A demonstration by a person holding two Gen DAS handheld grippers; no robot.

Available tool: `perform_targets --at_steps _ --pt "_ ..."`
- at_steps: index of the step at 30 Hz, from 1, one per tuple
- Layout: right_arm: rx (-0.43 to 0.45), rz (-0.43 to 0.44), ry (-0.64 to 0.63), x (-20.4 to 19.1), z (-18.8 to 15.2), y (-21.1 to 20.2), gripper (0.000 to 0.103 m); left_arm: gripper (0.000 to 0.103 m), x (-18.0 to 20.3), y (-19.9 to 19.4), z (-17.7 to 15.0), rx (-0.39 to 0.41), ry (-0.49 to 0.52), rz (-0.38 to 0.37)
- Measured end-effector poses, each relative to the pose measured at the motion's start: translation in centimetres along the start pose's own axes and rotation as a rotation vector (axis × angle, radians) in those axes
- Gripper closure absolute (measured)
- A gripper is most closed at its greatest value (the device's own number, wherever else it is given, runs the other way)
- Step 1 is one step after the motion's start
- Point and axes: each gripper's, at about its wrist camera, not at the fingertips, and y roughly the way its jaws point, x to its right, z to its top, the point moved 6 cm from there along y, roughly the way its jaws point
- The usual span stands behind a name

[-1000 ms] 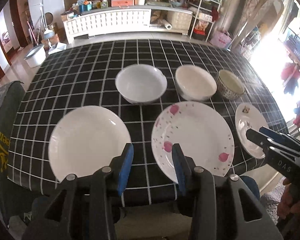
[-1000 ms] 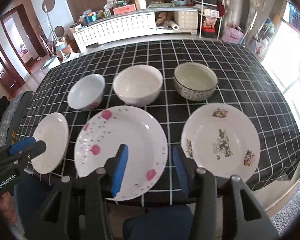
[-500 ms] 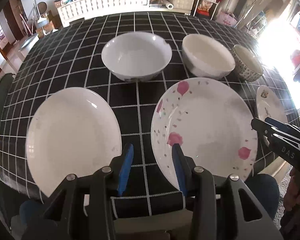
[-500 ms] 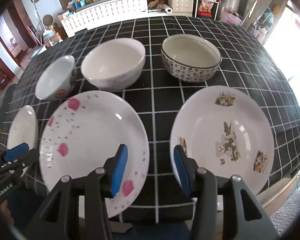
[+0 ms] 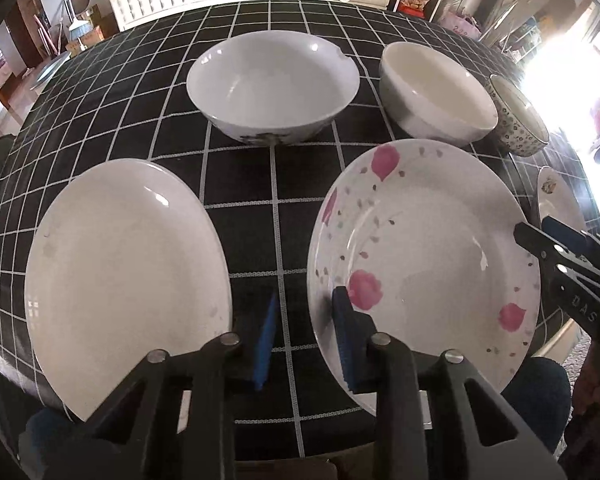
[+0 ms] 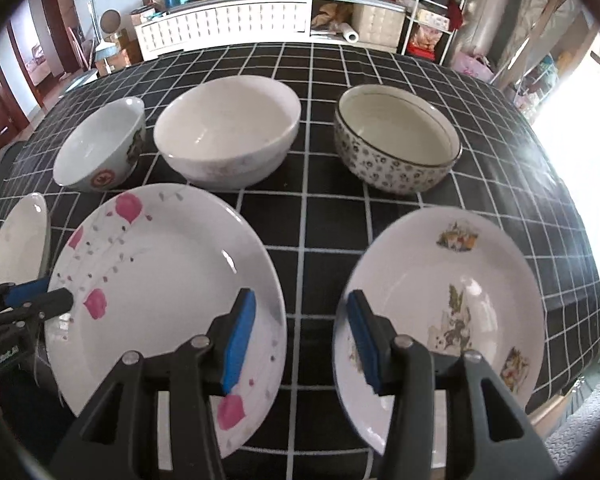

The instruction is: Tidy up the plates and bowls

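Plates look stiff, glossy and breakable, so both spread claws, left [image 5: 303,332] and right [image 6: 300,334], should pinch the flowered plate [image 5: 424,248] at its rim.

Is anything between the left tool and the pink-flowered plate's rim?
Nothing visible. The left tool is open, straddling the near-left rim of the pink-flowered plate; only bare checked tablecloth lies in the gap beside it. The plain white plate sits clear to the left.

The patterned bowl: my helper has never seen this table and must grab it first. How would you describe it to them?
On the black grid tablecloth, three bowls stand in the far row behind three plates. The patterned bowl is the rightmost, behind the cartoon-print plate. Unlike the two white bowls beside it, its outside is covered in small dark dots and its rim is dark.
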Motion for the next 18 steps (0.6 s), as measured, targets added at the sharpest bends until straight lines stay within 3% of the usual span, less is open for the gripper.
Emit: perform_targets --at_steps 4,8,13,18 --pt "0.033 0.009 -0.029 -0.7 0.6 -0.5 0.056 0.087 0.6 0.0 0.0 0.004 0.024 0.0" --pt "-0.011 0.084 -0.01 -0.9 0.4 0.2 0.059 0.09 1.1 0.3 -0.4 -0.018 0.027 -0.015" --pt "-0.054 0.096 0.021 -0.8 -1.1 0.9 0.077 0.09 1.1 0.2 -0.5 -0.012 0.013 -0.023" --pt "-0.052 0.084 0.019 -1.2 -1.6 0.5 0.084 0.091 1.1 0.2 -0.6 -0.014 0.013 -0.024"
